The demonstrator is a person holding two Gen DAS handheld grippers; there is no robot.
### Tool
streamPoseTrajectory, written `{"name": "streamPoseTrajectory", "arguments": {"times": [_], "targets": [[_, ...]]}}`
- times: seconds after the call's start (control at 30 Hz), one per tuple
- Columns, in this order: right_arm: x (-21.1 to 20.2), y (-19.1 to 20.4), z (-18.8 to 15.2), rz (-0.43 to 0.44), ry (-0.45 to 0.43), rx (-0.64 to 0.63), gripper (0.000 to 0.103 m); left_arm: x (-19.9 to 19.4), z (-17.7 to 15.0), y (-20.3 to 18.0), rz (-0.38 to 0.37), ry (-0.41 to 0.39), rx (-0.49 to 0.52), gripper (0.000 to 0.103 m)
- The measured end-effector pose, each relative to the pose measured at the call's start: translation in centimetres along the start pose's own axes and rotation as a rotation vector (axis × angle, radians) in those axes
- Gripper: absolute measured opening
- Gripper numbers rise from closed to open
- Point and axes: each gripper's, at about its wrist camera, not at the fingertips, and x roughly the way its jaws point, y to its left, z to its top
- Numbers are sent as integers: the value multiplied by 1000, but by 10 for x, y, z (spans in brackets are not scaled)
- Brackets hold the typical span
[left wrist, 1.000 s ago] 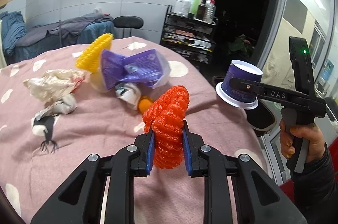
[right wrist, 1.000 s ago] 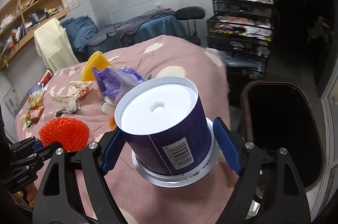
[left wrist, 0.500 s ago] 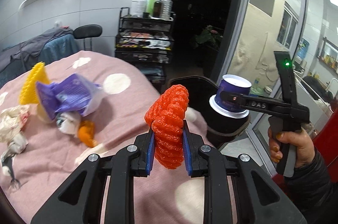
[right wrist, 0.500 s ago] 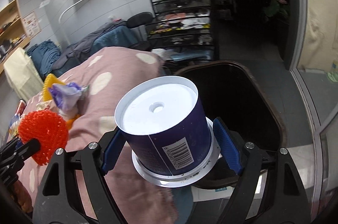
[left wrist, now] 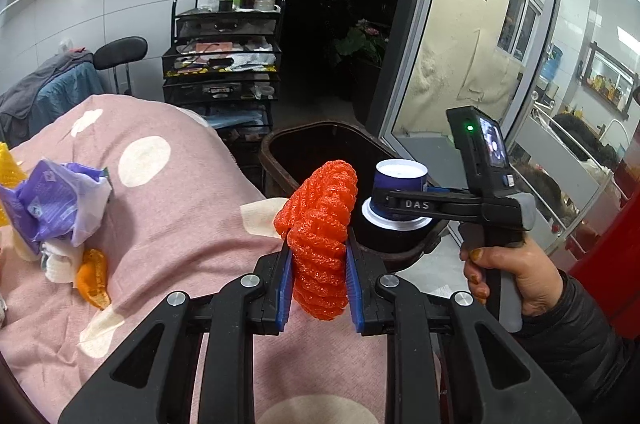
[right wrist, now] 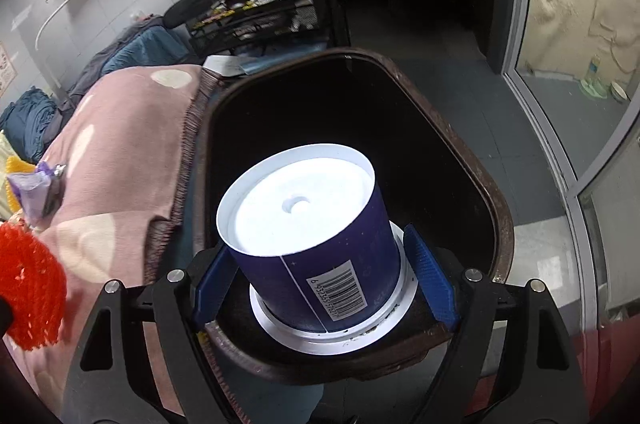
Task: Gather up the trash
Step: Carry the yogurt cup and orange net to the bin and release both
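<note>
My left gripper (left wrist: 320,288) is shut on an orange foam net (left wrist: 322,228) and holds it over the pink cloth near the table's edge. My right gripper (right wrist: 326,284) is shut on an upside-down dark blue cup (right wrist: 316,256) with a white rim and a barcode. It holds the cup above the open mouth of a dark brown trash bin (right wrist: 476,180). The cup (left wrist: 398,198) and the bin (left wrist: 280,144) also show in the left wrist view, just right of the net. The net (right wrist: 28,288) shows at the left edge of the right wrist view.
More trash lies on the pink dotted cloth (left wrist: 168,208): a purple wrapper (left wrist: 52,204), orange peel (left wrist: 94,278), white paper and a yellow foam net (left wrist: 6,164). A black wire rack (left wrist: 224,64) with bottles stands behind the bin. A glass door (left wrist: 472,72) is at right.
Both grippers have moved right, away from the trash pile towards the bin. The cup has gone from over the cloth to above the bin's opening. Both grips are unchanged.
</note>
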Motion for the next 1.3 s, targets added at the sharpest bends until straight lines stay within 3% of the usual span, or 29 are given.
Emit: {"name": "streamPoseTrajectory", "arguments": {"times": [0.3, 0.53, 0.83, 1.3], "targets": [[11, -4, -3, 10, 16, 38, 89, 13, 3, -10, -18, 31, 25, 23], [-21, -3, -10, -11, -83, 30, 91, 30, 17, -15, -60, 60, 17, 23], [-68, -13, -28, -121, -221, 51, 94, 74, 39, -35, -99, 146, 52, 23], [-92, -52, -44, -200, -251, 150, 95, 122, 45, -54, -121, 257, 64, 23]]}}
